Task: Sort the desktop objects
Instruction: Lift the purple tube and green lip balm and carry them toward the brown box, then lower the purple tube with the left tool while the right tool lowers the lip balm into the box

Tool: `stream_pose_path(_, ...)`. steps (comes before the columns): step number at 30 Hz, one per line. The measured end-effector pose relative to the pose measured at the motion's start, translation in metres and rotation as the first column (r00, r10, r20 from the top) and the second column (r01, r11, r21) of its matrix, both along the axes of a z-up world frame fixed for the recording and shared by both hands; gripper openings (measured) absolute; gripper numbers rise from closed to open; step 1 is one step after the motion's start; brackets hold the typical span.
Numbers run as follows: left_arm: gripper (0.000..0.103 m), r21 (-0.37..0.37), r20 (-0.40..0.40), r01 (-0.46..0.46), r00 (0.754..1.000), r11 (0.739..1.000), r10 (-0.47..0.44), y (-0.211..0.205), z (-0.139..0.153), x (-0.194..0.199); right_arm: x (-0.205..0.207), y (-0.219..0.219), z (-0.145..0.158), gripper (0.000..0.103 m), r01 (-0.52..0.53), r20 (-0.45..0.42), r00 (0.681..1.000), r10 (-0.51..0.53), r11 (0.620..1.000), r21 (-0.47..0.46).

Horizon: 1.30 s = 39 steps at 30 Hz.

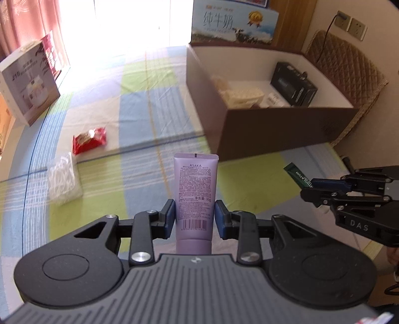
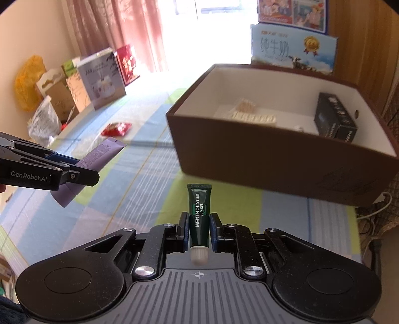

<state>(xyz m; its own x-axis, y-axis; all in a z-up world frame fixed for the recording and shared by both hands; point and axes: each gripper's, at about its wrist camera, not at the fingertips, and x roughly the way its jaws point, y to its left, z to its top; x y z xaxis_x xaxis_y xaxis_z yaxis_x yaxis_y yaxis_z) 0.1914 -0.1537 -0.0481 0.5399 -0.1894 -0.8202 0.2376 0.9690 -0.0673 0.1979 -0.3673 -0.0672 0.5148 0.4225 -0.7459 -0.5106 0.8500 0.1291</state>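
Note:
My left gripper (image 1: 195, 214) is shut on a purple ASAKA tube (image 1: 195, 189), held above the checked tablecloth with its crimped end pointing forward. My right gripper (image 2: 198, 228) is shut on a dark green Mentholatum lip gel tube (image 2: 199, 211), white cap toward me. Each gripper shows in the other's view: the right one (image 1: 308, 188) with the green tube (image 1: 298, 175) at the far right, the left one (image 2: 74, 165) with the purple tube (image 2: 99, 155) at the left. Ahead stands a brown open box (image 2: 274, 159) (image 1: 274, 129) holding a black carton (image 2: 335, 121) and pale packets (image 2: 249, 116).
On the cloth to the left lie a red snack packet (image 1: 89, 143) (image 2: 116, 129) and a clear bag of white picks (image 1: 63, 178). Gift boxes (image 1: 27, 82) and bags line the left edge. A blue milk carton (image 1: 234, 23) stands behind the box, a wicker chair (image 1: 349, 72) to its right.

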Motion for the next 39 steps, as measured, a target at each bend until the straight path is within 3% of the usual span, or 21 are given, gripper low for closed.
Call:
stream_pose_path(12, 0.028, -0.057, 0.077, 0.073, 0.995, 0.996, -0.069, -0.053, 0.036, 0.021, 0.017, -0.036, 0.047, 0.014, 0.032, 0.093, 0.995, -0.038, 0.997, 0.068)
stream_pose_path(23, 0.028, -0.074, 0.132, 0.088, 0.988, 0.993, -0.078, -0.093, 0.054, 0.071, 0.076, -0.071, 0.073, 0.014, 0.083, 0.161, 0.982, -0.1, 0.99, 0.111)
stream_pose_path(29, 0.028, -0.079, 0.112, 0.08, 0.991, 0.994, -0.071, -0.109, 0.049, 0.114, 0.126, -0.081, 0.071, 0.014, 0.11, 0.15, 0.981, -0.126, 0.988, 0.108)
stream_pose_path(39, 0.028, -0.103, 0.029, 0.045, 0.999, 0.994, -0.043, -0.14, 0.028, 0.194, 0.207, -0.085, 0.041, 0.014, 0.144, 0.074, 0.986, -0.149, 0.987, 0.064)
